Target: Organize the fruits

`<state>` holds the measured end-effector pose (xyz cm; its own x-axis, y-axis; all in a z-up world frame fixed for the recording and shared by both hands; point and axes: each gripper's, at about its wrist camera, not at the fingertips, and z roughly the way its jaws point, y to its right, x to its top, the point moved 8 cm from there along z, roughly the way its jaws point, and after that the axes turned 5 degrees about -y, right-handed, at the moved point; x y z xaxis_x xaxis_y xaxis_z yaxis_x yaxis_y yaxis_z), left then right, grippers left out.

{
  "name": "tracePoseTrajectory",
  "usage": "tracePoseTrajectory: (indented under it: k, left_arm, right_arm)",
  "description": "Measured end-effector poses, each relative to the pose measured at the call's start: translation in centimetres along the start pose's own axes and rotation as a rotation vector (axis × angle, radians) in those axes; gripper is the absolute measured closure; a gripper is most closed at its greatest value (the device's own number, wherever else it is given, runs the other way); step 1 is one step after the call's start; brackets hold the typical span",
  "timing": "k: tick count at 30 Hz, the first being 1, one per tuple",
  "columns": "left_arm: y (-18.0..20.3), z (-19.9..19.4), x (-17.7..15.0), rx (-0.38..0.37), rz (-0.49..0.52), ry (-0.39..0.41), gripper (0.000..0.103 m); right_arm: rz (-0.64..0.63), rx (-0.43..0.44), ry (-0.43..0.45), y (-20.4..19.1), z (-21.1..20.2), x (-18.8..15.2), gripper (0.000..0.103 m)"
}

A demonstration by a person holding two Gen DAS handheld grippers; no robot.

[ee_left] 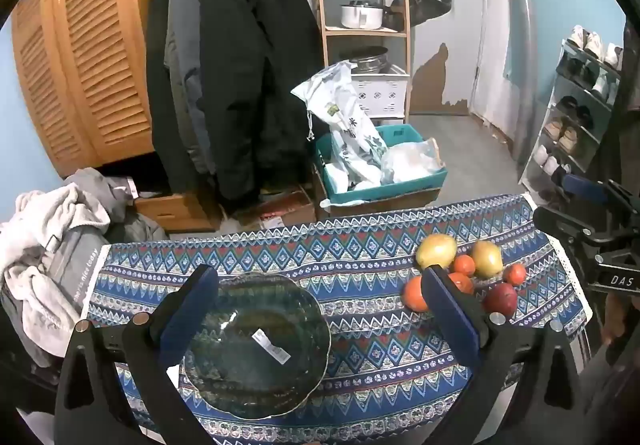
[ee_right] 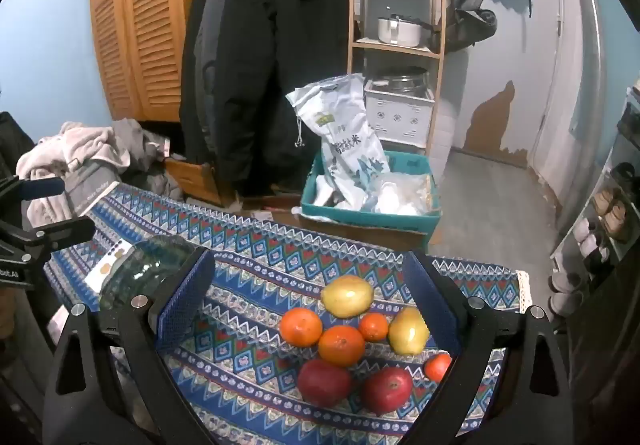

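Observation:
A dark green glass bowl sits empty on the blue patterned tablecloth, a label lying inside it. My left gripper is open above it, empty. A pile of fruit lies to the right: two yellow mangoes, several oranges and two red apples. My right gripper is open and empty, its fingers spread around the pile from above. The bowl also shows in the right wrist view, at the left. The fruit also shows in the left wrist view.
The table's far edge drops to a floor with a teal crate holding bags. Clothes are heaped at the left. A shoe rack stands at the right. Coats and a wooden shelf stand behind.

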<state>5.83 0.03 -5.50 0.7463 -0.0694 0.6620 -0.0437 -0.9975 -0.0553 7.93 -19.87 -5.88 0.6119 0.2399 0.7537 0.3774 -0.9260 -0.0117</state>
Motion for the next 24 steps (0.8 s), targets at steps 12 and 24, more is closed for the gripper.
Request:
tracePoseTrajectory:
  k: [12, 24]
  left_arm:
    - [-0.5, 0.8, 0.1, -0.011, -0.009, -0.006, 0.001]
    - [-0.1, -0.1, 0.0, -0.008, -0.002, 0.012, 0.001]
  right_arm:
    - [-0.003, -0.003, -0.003, -0.1, 0.1, 0.0, 0.01]
    - [-0.004, -0.005, -0.004, -0.1, -0.1, 0.1, 0.01]
